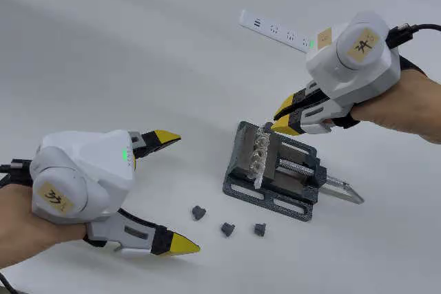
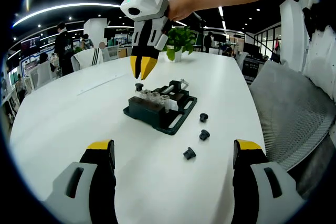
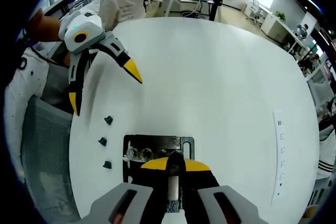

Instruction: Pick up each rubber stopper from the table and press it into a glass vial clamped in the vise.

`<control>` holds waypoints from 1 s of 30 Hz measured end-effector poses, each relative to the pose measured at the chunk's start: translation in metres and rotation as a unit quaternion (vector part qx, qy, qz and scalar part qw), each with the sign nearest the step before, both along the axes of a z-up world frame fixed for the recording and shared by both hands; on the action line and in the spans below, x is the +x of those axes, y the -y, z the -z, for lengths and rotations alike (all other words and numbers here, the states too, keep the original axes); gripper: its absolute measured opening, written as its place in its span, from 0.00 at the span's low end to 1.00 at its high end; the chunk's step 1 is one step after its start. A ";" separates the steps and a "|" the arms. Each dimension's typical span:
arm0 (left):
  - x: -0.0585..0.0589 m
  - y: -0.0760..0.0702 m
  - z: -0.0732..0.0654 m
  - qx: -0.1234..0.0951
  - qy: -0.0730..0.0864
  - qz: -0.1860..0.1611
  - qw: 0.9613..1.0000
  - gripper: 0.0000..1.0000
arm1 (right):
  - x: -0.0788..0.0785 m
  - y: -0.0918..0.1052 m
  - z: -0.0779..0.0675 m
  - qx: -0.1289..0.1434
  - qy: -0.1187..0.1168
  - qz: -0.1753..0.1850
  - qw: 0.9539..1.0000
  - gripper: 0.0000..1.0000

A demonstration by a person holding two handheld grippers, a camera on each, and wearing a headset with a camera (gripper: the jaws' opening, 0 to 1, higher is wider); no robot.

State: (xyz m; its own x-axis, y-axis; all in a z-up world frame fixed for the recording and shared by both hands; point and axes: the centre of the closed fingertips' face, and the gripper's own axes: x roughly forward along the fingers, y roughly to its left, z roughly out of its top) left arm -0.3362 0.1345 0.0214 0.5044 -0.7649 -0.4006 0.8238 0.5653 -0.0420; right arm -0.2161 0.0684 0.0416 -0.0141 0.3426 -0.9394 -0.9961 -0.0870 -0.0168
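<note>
The left gripper [image 1: 176, 191] is held with jaws wide apart, near three loose stoppers [image 1: 227, 228] on the table [image 1: 138, 46]. The vials [image 1: 258, 156] are partly hidden in the vise [image 1: 303, 173]. The right gripper [image 1: 277, 120] has its jaws nearly together, apparently clamped on a stopper [image 2: 138, 86] over the end vial. That stopper is seen plainly in the left gripper view and is indistinct in the head view.

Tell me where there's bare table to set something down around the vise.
Bare table runs wide between the vise and the power strip, and beyond the left gripper. Crowded: three stoppers lie just in front of the vise, and the right gripper hangs over the vials.
</note>
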 end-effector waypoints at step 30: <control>-0.003 0.003 0.006 -0.005 -0.006 0.000 1.000 0.92 | 0.000 -0.001 0.012 0.000 -0.006 0.001 1.000 0.00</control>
